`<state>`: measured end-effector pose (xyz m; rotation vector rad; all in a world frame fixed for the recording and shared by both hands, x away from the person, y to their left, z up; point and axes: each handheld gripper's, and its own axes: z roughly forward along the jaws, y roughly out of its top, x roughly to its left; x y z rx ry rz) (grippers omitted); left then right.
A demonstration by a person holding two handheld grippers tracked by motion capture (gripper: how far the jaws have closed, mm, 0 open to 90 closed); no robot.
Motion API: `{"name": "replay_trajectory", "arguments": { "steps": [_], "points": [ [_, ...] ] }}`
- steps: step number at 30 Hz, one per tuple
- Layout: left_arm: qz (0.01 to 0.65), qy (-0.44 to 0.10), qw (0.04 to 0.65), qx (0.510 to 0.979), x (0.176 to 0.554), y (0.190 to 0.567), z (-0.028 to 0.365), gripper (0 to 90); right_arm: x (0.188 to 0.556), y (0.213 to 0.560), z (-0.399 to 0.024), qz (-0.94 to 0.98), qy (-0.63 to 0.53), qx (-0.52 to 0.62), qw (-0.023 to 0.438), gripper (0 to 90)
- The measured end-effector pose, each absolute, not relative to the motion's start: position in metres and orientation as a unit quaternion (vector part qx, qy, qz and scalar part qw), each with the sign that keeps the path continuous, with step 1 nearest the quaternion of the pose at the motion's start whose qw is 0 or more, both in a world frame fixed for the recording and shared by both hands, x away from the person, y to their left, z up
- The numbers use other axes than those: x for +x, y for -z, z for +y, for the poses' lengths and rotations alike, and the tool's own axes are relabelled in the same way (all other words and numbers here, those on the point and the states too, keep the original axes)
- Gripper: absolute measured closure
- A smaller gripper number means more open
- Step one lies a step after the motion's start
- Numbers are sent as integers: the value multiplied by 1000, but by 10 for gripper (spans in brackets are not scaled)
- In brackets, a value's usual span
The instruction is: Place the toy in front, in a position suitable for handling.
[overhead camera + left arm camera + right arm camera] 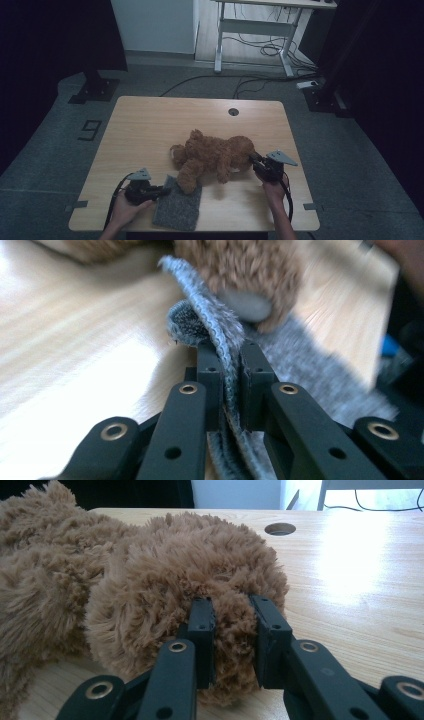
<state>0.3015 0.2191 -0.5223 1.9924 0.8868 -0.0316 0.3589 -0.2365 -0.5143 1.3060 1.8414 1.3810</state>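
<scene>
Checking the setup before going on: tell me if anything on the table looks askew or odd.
The grey felt cloth lies crooked at the near edge, one corner pinched up by the left tongs and a paw of the teddy bear resting on it. The right tongs clamp the bear's fur. Nothing looks spilled or damaged.

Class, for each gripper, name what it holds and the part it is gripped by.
The left gripper pinches the grey cloth by its raised edge. The right gripper is shut on a plush end of the brown teddy bear; which part cannot be told.
</scene>
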Motion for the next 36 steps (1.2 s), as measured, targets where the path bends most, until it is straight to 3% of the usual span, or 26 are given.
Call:
{"name": "replay_trajectory", "arguments": {
  "steps": [5, 24, 36],
  "points": [
    [369, 18, 511, 776, 301, 508, 240, 822, 358, 514, -236, 674, -505, 479, 246, 734],
    [346, 1, 597, 724, 285, 461, 272, 831, 357, 515, -236, 674, -506, 479, 245, 727],
    [329, 14, 622, 711, 294, 449, 251, 829, 351, 514, -235, 677, -508, 477, 236, 736]
  ]
}}
